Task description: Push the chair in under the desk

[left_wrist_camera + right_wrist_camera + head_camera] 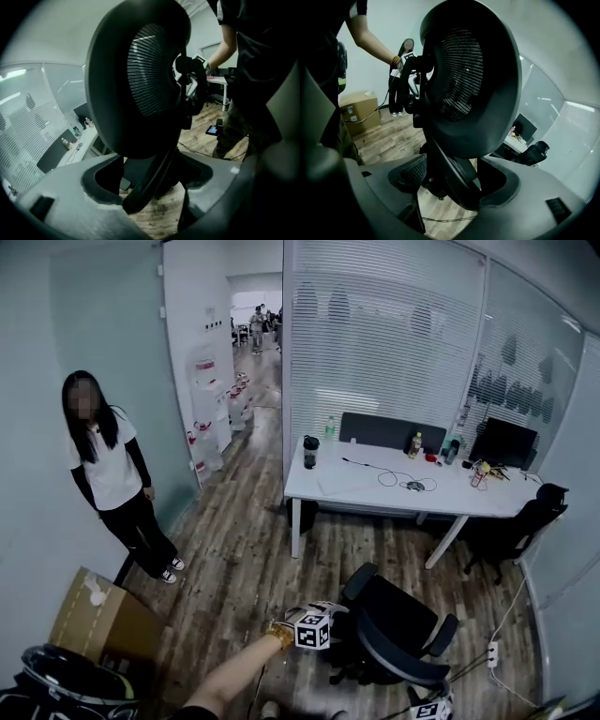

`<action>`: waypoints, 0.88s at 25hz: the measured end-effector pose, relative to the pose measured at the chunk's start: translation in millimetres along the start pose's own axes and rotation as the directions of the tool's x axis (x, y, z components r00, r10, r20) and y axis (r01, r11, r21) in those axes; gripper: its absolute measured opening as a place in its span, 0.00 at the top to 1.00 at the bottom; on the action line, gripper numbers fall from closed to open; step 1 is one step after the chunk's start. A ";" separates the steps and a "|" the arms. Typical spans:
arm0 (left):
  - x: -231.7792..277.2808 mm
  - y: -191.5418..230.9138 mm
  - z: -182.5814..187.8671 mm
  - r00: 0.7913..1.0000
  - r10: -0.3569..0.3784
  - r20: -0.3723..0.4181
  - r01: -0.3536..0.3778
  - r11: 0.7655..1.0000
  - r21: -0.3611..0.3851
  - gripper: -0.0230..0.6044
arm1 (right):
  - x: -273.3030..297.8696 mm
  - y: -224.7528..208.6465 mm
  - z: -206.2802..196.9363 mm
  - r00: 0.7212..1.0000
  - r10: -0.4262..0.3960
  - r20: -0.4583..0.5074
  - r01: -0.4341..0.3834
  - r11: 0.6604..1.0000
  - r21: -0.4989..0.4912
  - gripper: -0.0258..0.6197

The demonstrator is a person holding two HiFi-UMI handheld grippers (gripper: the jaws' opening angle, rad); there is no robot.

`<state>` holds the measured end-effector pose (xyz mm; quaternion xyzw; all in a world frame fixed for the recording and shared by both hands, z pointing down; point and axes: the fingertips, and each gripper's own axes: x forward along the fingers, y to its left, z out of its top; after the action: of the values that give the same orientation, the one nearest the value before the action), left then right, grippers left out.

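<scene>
While the black chair point(394, 624) stands on the wood floor point(244, 559) well apart from the white desk point(375, 486), its seat turned away from the desk's edge, the head view places the left gripper point(317, 624) at the chair's left side and the right gripper point(433, 704) at its right, near the bottom of the frame. A person point(105, 470) in a white top stands by the left wall, with a cardboard box point(98, 620) lower left. A monitor point(506, 442) sits on the desk, and a second chair point(514, 529) is at its right end.

Left gripper view: the left gripper point(150, 201) has its jaws spread wide. The chair's dark support spar point(152, 180) passes through the gap with floor showing on either side, and no pad presses on it. The mesh back point(140, 79) rises above, and the right gripper point(190, 84) shows beyond it. The desk point(77, 146) lies far left.

Right gripper view: the right gripper point(450, 197) likewise stands wide apart. The spar point(452, 180) crosses between the jaws, lying closer to the right-hand one, and is not clamped. The mesh back point(473, 79) fills the upper frame, with the left gripper point(410, 65) past it and the cardboard box point(358, 110) at left.
</scene>
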<state>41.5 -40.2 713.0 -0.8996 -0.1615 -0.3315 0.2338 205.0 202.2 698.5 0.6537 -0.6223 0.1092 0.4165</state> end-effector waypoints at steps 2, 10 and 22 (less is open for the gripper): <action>4.7 2.0 -1.9 1.000 -0.018 -0.007 0.018 1.000 -0.009 0.40 | 3.1 0.9 1.9 1.000 0.007 -0.007 -0.007 1.000 -0.009 0.44; 10.6 -14.3 -10.6 0.991 -0.024 -0.128 0.042 0.989 0.139 0.55 | 6.6 -4.4 4.1 1.000 -0.002 -0.003 0.002 1.000 -0.014 0.48; 16.5 -43.2 8.0 0.988 0.055 -0.147 -0.045 0.997 0.066 0.59 | 7.2 -20.3 -14.9 0.998 0.047 -0.033 -0.048 0.999 -0.025 0.49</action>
<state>38.4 2.5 732.3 -0.8684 -0.1313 -0.3866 0.2814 230.5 204.6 704.3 0.6314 -0.6321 0.1220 0.4322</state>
